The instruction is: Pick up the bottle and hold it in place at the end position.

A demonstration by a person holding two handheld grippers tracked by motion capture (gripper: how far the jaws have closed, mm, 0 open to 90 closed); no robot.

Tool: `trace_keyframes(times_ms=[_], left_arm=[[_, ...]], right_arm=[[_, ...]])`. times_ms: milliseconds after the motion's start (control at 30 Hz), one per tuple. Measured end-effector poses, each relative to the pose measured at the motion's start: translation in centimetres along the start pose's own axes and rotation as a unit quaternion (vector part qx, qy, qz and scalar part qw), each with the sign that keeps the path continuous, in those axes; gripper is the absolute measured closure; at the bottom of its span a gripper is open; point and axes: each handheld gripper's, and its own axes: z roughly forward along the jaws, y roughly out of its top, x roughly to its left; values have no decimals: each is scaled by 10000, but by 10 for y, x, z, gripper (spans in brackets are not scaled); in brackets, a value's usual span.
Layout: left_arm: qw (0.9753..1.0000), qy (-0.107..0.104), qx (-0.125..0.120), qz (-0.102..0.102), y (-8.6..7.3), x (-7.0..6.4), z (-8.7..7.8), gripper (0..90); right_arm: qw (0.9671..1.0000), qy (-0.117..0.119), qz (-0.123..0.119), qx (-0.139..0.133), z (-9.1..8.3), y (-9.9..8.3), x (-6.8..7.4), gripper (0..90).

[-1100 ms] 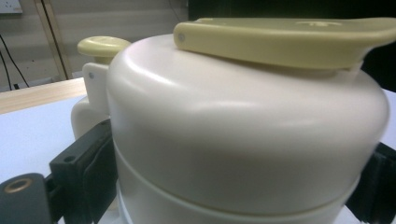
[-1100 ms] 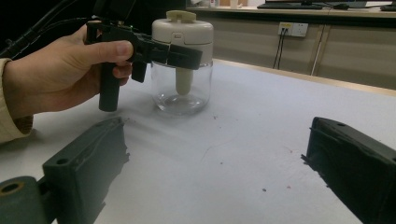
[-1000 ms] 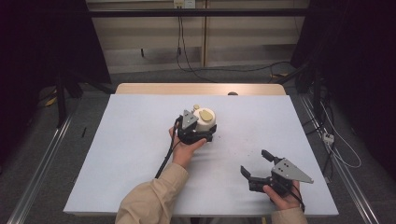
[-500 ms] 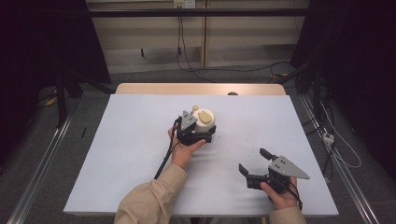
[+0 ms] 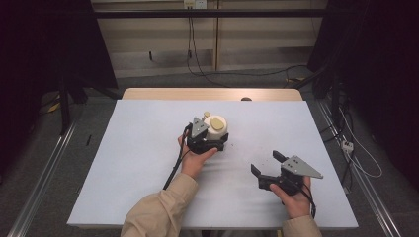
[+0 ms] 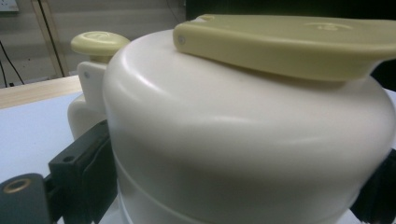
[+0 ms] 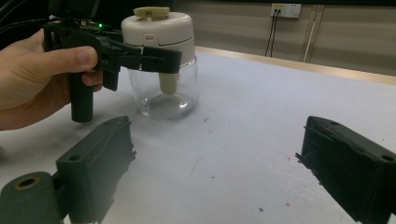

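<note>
Left gripper (image 5: 213,143) clamped on the cream plastic lid of a clear glass jar (image 7: 161,60) near the middle of the pale blue table (image 5: 138,148); right gripper (image 5: 267,164) released, jaws wide apart over bare tabletop.

Since the earlier frames the right gripper has drawn slightly back toward the person's near edge and turned a little, while the left gripper and jar have stayed put. From the left gripper view the jar's cream lid (image 6: 243,140) crowds the frame, its lower glass cut off; the right-hand jaw is barely visible at the picture's edge. Jar contents cannot be made out beyond a cream stem inside.
</note>
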Motion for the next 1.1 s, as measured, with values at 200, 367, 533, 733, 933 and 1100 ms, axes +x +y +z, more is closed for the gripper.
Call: trace_keyframes(times_ms=[200,367,533,733,933,1100], left_arm=[[10000,4,1,-8,0,0,0,66],[10000,-2,-17,-42,0,0,0,66],[10000,5,1,-5,0,0,0,66],[10000,17,-52,-20,-1,0,0,66],[10000,19,-51,-18,-1,-1,0,66],[10000,39,-58,-47,-2,-1,0,66]], right_arm=[[10000,2,46,-1,9,9,0,134],[9999,76,101,7,17,16,0,168],[9999,86,56,36,25,24,1,187],[9998,97,116,123,32,29,1,199],[9998,102,147,112,38,35,1,216],[9992,274,154,238,45,38,4,224]])
